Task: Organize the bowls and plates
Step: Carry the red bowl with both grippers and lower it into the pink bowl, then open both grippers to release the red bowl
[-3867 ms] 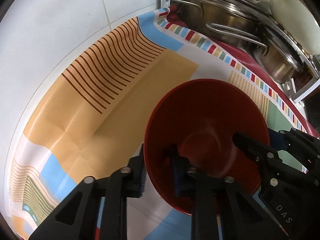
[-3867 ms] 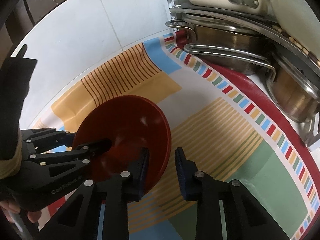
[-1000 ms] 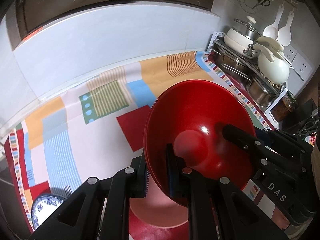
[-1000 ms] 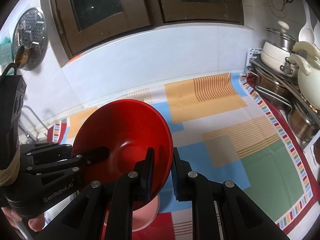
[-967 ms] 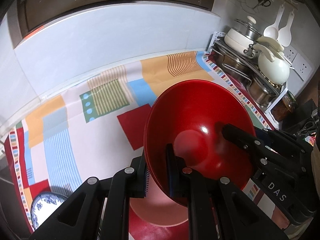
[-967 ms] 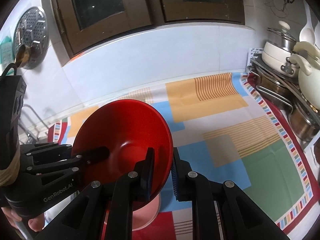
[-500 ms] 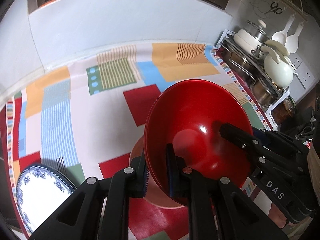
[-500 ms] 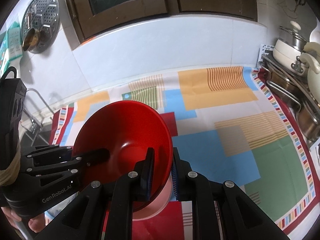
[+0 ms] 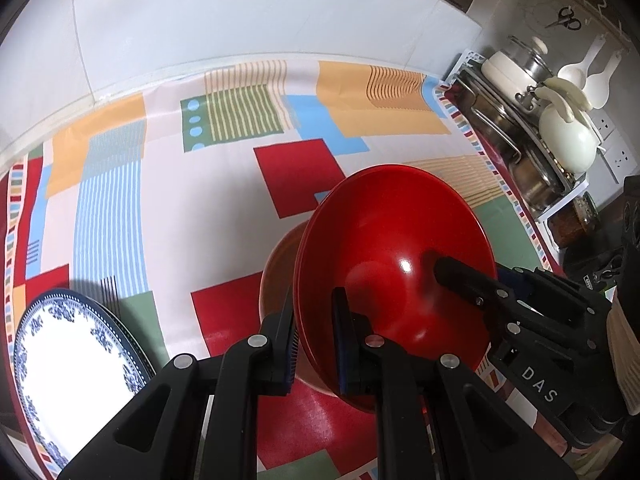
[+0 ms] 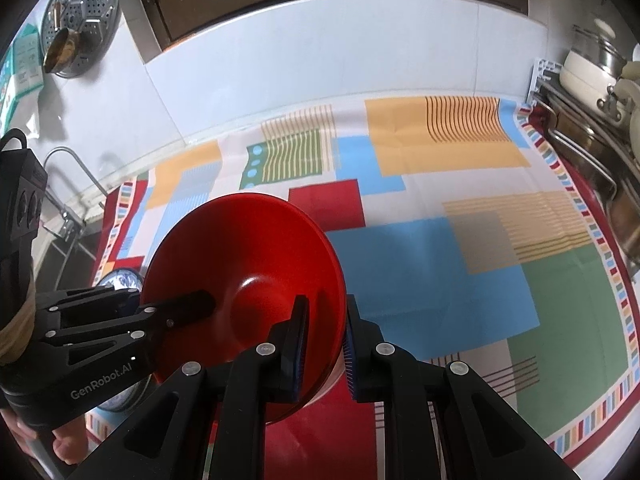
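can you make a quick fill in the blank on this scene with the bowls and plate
1. Both grippers are shut on the rim of the ____ bowl.
2. Right below that bowl sits a paler ____ bowl on the tablecloth.
3. In the left wrist view, the plate at lower left is white with a ____ pattern.
4. The left gripper and the right gripper hold the bowl on ____ sides.

Missing words: red; pink; blue; opposite
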